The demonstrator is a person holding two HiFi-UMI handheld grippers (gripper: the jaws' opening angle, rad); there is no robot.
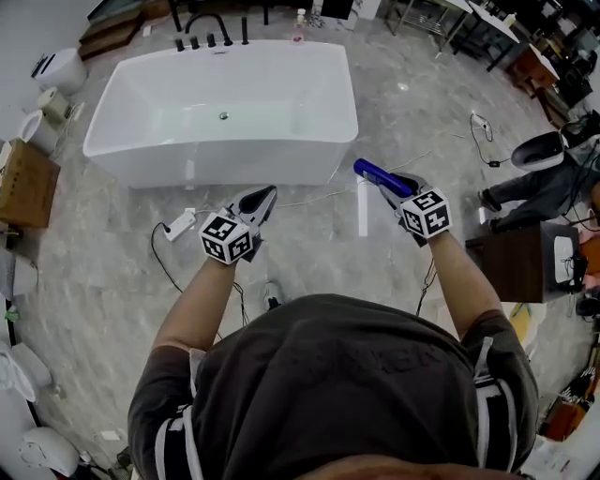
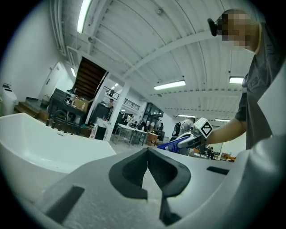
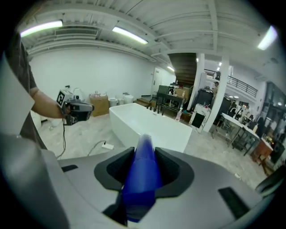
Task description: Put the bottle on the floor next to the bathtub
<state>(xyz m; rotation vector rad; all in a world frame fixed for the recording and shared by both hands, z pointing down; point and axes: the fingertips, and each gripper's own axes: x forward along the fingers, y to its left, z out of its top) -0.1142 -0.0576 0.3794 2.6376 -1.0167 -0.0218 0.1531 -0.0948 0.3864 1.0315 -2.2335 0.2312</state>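
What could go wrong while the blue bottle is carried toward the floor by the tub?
The blue bottle juts past the jaws of the right hand-held gripper, so it might slip or tilt when lowered. A corded power strip lies on the floor beside the bathtub; a bottle set on it could topple.

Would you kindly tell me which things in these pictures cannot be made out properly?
The bottle: right gripper view, blurred near the lens, rear end hidden inside the right hand-held gripper.
The seated person: head view, cut off by the right edge.
The small item behind the bathtub: head view, too small to identify.
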